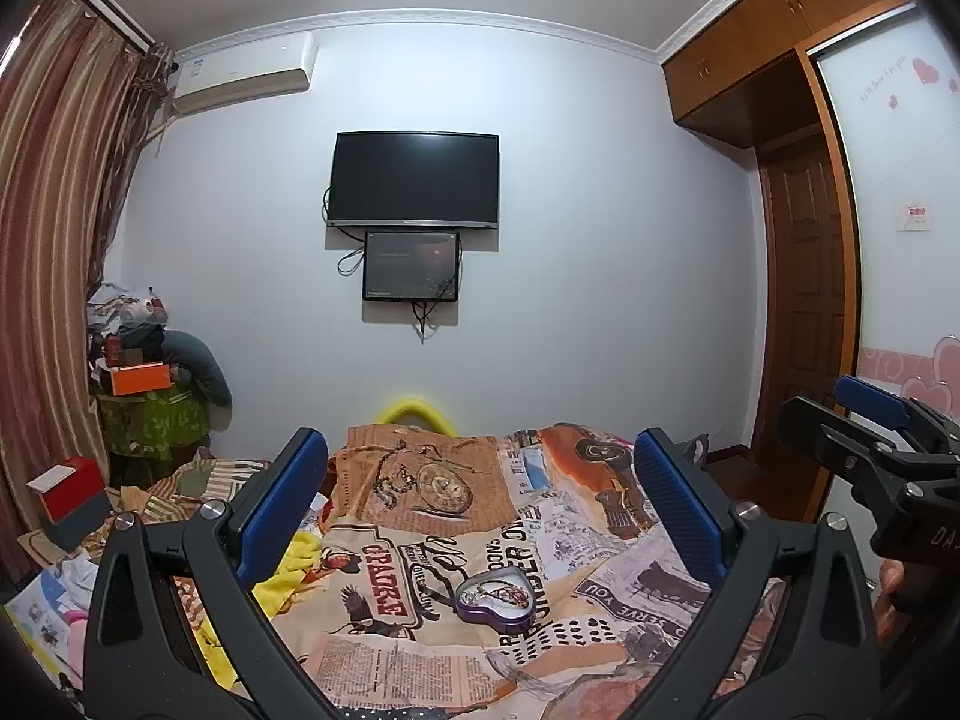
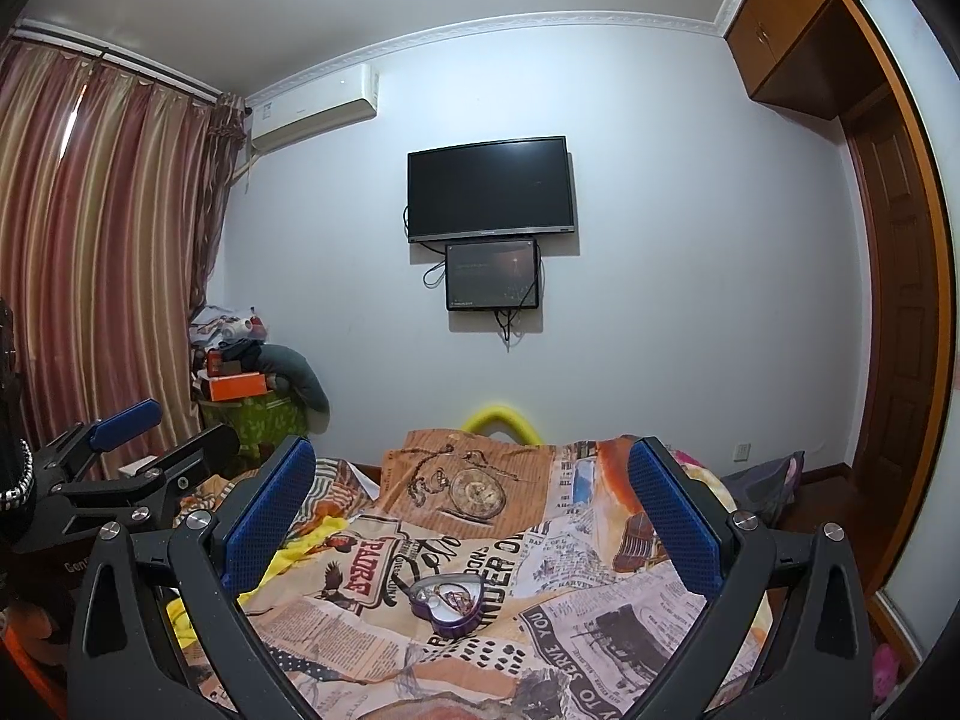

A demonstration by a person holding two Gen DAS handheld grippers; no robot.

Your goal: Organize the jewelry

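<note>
A purple heart-shaped tin (image 1: 497, 597) lies open on the bed with jewelry inside; it also shows in the right wrist view (image 2: 449, 600). My left gripper (image 1: 480, 498) is open and empty, held above the bed short of the tin. My right gripper (image 2: 474, 498) is open and empty, also above the bed short of the tin. The right gripper shows at the right edge of the left wrist view (image 1: 870, 420); the left gripper shows at the left of the right wrist view (image 2: 138, 438). The jewelry pieces are too small to tell apart.
The bed has a newspaper-print quilt (image 1: 420, 546) with a pocket-watch picture. A red and white box (image 1: 69, 489) and a pile with an orange box (image 1: 139, 377) stand left. Striped curtains (image 2: 102, 252) hang left. A TV (image 1: 414, 180) hangs on the far wall; a wardrobe (image 1: 804, 270) stands right.
</note>
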